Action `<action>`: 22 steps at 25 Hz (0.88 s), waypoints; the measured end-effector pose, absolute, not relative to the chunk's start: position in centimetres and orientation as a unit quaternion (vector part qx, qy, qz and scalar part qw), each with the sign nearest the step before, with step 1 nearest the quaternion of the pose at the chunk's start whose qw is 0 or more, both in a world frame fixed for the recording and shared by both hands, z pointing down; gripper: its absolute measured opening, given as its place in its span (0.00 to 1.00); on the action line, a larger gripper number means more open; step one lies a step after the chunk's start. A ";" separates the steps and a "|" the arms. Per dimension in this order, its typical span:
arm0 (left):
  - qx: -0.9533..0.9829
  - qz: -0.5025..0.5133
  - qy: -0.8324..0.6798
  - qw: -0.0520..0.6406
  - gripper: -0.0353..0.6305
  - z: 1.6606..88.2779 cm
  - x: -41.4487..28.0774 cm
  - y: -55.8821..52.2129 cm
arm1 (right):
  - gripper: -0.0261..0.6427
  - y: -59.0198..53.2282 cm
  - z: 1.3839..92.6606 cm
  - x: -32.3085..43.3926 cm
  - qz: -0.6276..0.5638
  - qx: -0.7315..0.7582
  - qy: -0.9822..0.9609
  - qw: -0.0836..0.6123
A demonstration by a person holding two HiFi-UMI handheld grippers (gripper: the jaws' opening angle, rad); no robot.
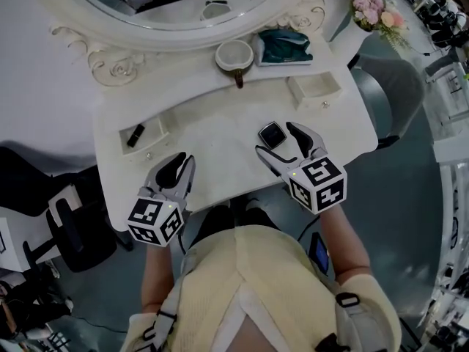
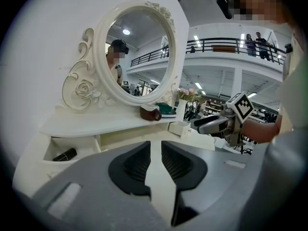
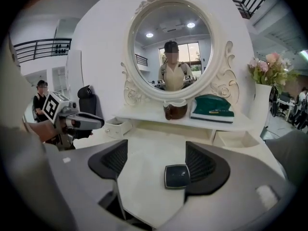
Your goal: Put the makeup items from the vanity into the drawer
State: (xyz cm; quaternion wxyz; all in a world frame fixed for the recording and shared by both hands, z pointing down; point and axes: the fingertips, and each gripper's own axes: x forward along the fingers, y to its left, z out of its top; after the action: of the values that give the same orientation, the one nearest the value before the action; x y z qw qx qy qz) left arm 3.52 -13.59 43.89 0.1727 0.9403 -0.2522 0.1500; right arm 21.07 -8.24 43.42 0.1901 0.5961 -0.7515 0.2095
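A small dark square compact lies flat on the white vanity top. My right gripper straddles it with jaws wide open. In the right gripper view the compact rests on the table close against the right pad, and the left pad stands well clear of it. My left gripper hovers near the vanity's front edge. Its jaws stand a narrow slit apart with only table showing between them. A black tube lies in the open left drawer.
A second small drawer stands open at the right. On the shelf under the round mirror sit a brown cup and a green box. A vase of pink flowers stands at the far right. A black chair is left of the vanity.
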 end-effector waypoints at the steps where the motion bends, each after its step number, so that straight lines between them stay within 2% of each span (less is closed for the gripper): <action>1: 0.940 0.152 -0.252 0.174 0.16 44.0 3.5 -13.5 | 0.58 -8.3 44.1 21.3 0.212 0.597 -0.748 0.197; 9: 0.937 0.165 -0.247 0.180 0.16 45.0 3.2 -12.7 | 0.58 -8.9 49.8 23.2 0.249 0.595 -0.726 0.239; 22: 0.933 0.177 -0.248 0.193 0.16 46.2 2.6 -11.7 | 0.62 -9.2 56.3 24.6 0.318 0.591 -0.696 0.257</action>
State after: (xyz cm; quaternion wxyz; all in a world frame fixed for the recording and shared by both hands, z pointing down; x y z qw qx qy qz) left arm 2.58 -11.75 46.21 0.1929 0.9328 -0.2478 0.1771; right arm 24.59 -9.16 56.35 0.2565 0.5908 -0.6956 0.3183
